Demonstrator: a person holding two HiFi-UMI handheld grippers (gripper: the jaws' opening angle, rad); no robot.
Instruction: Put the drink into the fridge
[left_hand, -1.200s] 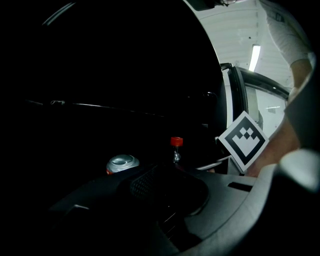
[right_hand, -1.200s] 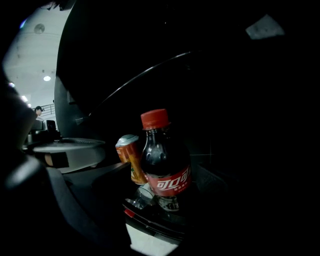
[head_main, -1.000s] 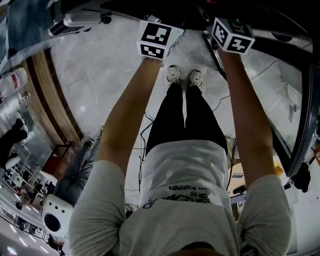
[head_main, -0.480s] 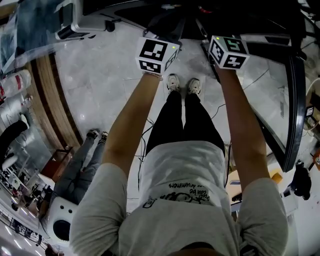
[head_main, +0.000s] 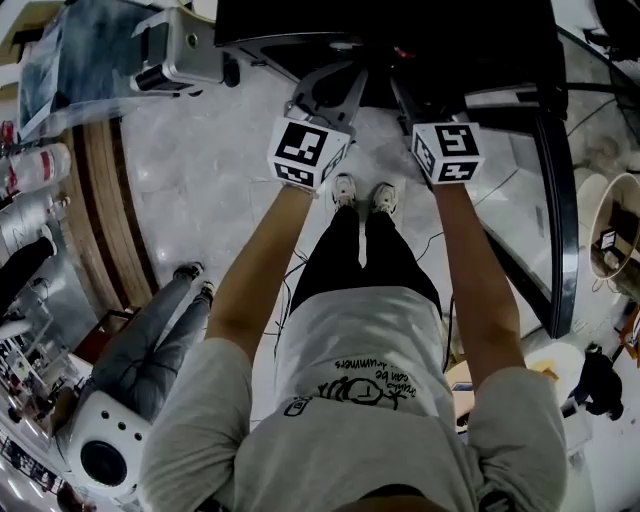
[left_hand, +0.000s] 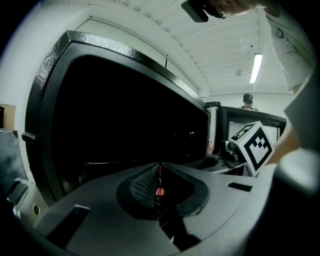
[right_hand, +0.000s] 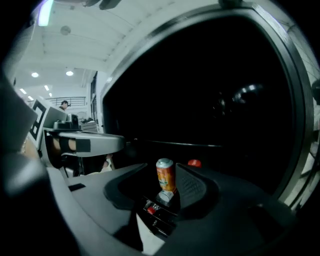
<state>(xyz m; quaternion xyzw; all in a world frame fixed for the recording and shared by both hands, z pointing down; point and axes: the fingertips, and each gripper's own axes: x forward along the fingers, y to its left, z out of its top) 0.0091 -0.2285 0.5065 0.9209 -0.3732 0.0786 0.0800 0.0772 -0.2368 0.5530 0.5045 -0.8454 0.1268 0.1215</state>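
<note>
Right gripper (right_hand: 162, 168): the jaws stand part-way apart, having just been closing. The textured right-hand pad (right_hand: 192, 187) is lit; the left-hand pad lies in shadow. Neither pad visibly presses on anything. Left gripper (left_hand: 160, 165): the jaws are fully together, with only a thin seam between them.

The can (right_hand: 166, 176) shows in the gap between the right gripper's jaws. It has an orange body with pale print, a silver lid and a silver base, and it stands upright with a slight lean to the left. It appears just beside the right-hand pad, but it looks small against the jaws. It appears to stand beyond the tips, inside the fridge (right_hand: 300, 130).

The fridge interior is almost black, so the surface under the can cannot be made out. The print on the can is too small to read. A thin pale rail (right_hand: 175, 144) crosses the interior behind the can. A red cap (right_hand: 194, 163) shows just over the right jaw, which hides the item below it. In the head view both grippers are held side by side before the dark fridge front; their jaws and the can are lost in the dark there.

Fridge contents that can be made out: the can and the red-capped item, near each other.
</note>
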